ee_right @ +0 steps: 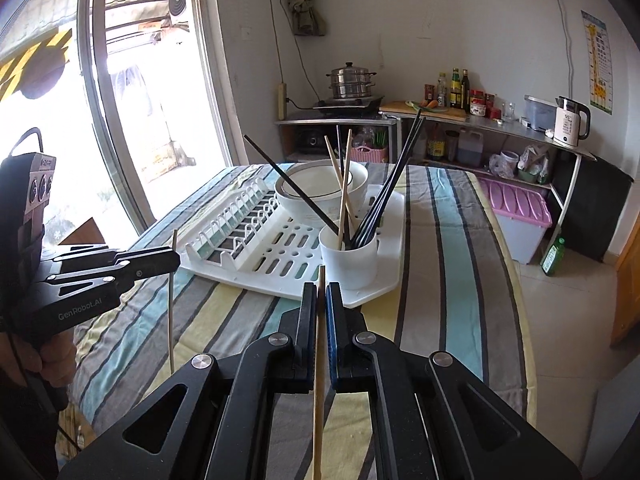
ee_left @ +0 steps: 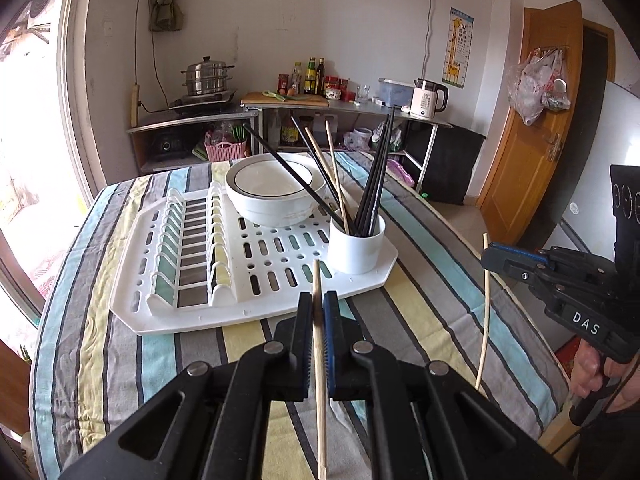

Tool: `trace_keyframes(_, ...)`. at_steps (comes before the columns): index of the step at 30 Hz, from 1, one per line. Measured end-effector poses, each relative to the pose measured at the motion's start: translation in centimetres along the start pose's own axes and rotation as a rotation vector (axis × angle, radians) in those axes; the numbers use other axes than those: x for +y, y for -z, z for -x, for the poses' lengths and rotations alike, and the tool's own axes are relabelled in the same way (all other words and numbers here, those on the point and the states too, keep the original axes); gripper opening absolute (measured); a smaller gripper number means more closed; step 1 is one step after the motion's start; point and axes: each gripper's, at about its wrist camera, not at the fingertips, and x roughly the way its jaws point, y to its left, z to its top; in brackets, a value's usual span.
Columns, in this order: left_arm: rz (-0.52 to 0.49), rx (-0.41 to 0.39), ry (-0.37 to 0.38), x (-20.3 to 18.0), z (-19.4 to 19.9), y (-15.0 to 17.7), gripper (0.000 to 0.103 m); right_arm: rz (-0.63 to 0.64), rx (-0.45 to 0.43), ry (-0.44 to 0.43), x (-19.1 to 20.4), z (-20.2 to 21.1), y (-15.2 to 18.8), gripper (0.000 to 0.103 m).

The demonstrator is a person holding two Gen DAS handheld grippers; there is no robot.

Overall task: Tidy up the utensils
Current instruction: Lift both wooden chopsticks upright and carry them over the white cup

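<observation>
Striped cloth in grey, yellow and pale blue covered the table (ee_left: 120, 360), and on it sat a white slotted drying rack (ee_left: 168, 316). At the rack's far side rested a white bowl (ee_left: 272, 200); at its near corner stood a white cup (ee_left: 356, 248) already holding black chopsticks (ee_left: 374, 188) and a few pale wooden ones, all leaning outward at different angles.

Both tools hung above the near part of the table, short of the rack. The left gripper (ee_left: 319, 312) had its jaws pressed together on a wooden chopstick (ee_left: 320, 400), held roughly upright with only its tip showing above the jaws. The right gripper (ee_right: 320, 304) likewise pinched a second wooden chopstick (ee_right: 319, 380), its long end hanging below.

The risks from here were likely these: each stick was clamped at a single narrow point and could swivel or slip as it was tilted toward the cup; and the sticks fanning out of the cup crowded its mouth, so an incoming stick might strike them, tip the cup, or miss and drop onto the rack.
</observation>
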Motion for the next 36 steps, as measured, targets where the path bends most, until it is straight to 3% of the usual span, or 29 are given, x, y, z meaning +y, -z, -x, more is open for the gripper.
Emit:
trace_keyframes(9, 0.011, -0.071, 0.029, -0.1, 3.5, 1.1, 0.006, -0.01, -0.054, 0.009, -0.5, 2.5, 0.5, 0.004)
trace_keyframes(19, -0.018, -0.09, 0.036, -1.0, 3.6, 0.0, 0.005, -0.02, -0.091, 0.013, -0.8, 3.5, -0.3, 0.004)
trace_keyframes(36, -0.046, -0.176, 0.057, -2.6, 1.0, -9.7, 0.005, -0.044, -0.21, 0.007, -2.4, 2.4, -7.6, 0.004)
